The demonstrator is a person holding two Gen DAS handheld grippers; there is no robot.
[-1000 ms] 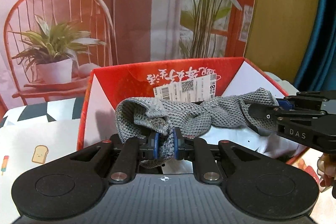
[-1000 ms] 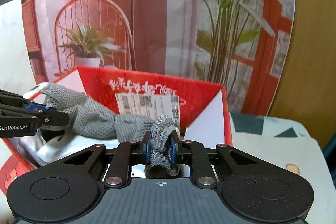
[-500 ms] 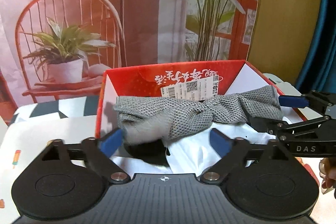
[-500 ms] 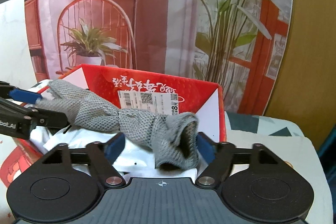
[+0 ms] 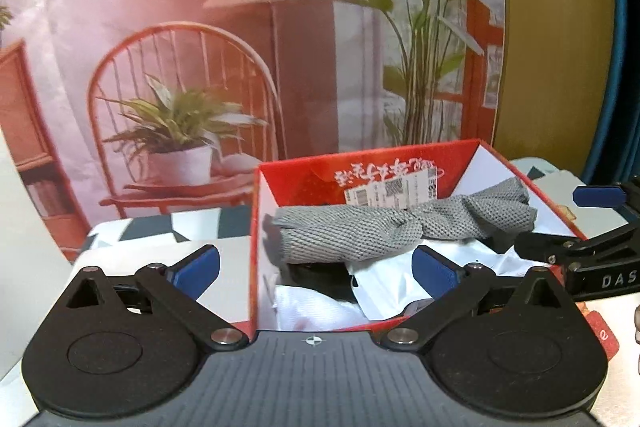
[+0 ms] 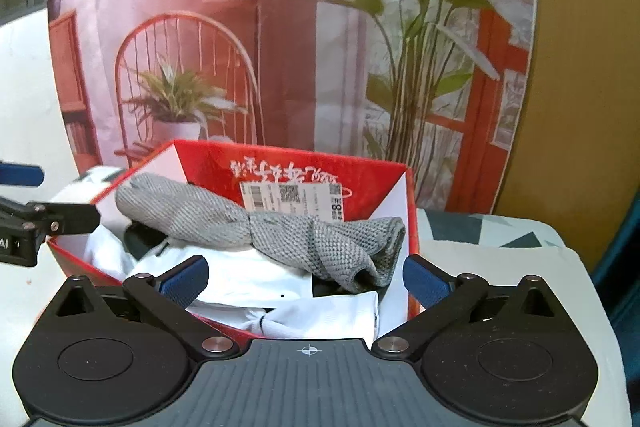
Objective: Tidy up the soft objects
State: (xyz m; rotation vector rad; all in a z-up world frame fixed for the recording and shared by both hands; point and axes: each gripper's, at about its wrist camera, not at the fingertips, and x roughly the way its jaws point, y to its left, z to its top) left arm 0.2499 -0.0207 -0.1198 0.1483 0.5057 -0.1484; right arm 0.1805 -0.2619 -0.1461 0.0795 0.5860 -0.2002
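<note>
A grey knitted cloth (image 5: 384, 227) lies twisted across the top of an open red box (image 5: 304, 169), resting on white garments (image 5: 320, 307) inside. It also shows in the right wrist view (image 6: 256, 223), in the same red box (image 6: 208, 157). My left gripper (image 5: 316, 269) is open and empty, just in front of the box's near left corner. My right gripper (image 6: 306, 279) is open and empty, at the box's near right side. Each gripper shows at the edge of the other's view.
A printed backdrop of a chair, a lamp and plants (image 5: 192, 67) stands close behind the box. The box sits on a patterned white tablecloth (image 6: 500, 267). A white shipping label (image 6: 292, 201) is stuck on the box's far inner wall.
Both grippers were shut on the ends of the grey cloth. They have opened, let it drop onto the box's contents, and pulled back from the box.
</note>
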